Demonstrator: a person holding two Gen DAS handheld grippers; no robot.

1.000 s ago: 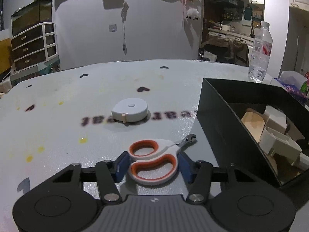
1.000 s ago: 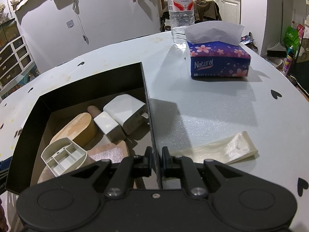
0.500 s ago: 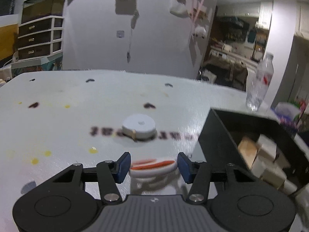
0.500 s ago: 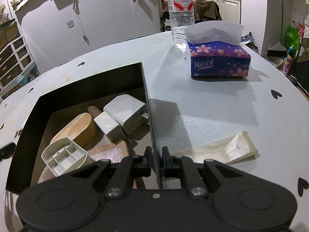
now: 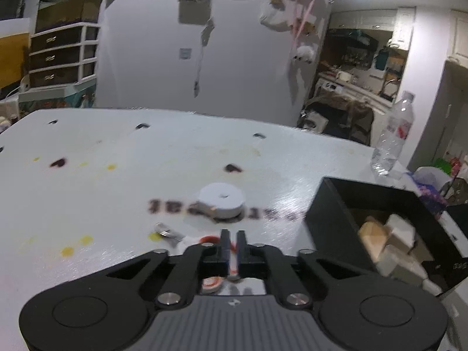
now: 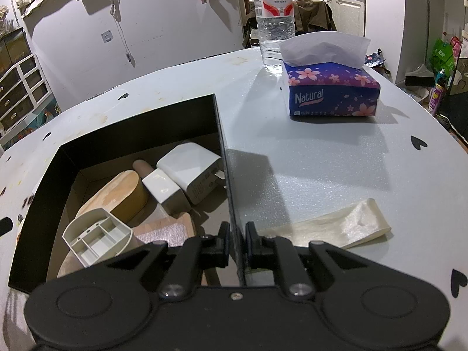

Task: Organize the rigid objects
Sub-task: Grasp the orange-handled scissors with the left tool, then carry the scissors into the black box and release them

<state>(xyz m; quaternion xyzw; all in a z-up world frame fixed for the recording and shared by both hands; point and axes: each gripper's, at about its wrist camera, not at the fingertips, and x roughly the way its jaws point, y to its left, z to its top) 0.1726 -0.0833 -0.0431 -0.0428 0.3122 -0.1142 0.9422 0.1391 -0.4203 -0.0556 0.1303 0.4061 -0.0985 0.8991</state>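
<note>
**Left gripper closed on scissors; right gripper clamped on box wall**

Left gripper (image 5: pixel 233 238): the jaws have just been closing and now stand nearly together. The scissors (image 5: pixel 211 283) sit between them. An orange-and-white handle loop shows below the fingers, an orange edge shows at the fingertips, and a metal tip pokes out to the left over the table (image 5: pixel 87 199). The pads press on the handles. The view is blurred, so whether the scissors are clear of the table cannot be told.

Tape measure (image 5: pixel 221 199): a white round case, flat on the table, just beyond the left gripper and apart from it.

Box (image 6: pixel 140 117): black, open-topped, to the right of the scissors and near them. Inside lie a white charger (image 6: pixel 190 172), a wooden piece (image 6: pixel 122 190), a white block (image 6: pixel 165 191) and a divided white tray (image 6: pixel 96 238).

Right gripper (image 6: pixel 235 234): jaws almost closed on the box's right wall, one finger inside and one outside.

Right of the box: a cream strip (image 6: pixel 345 228) lies flat near the gripper. Farther off stand a tissue pack (image 6: pixel 332 93) and a water bottle (image 6: pixel 273 20).
</note>
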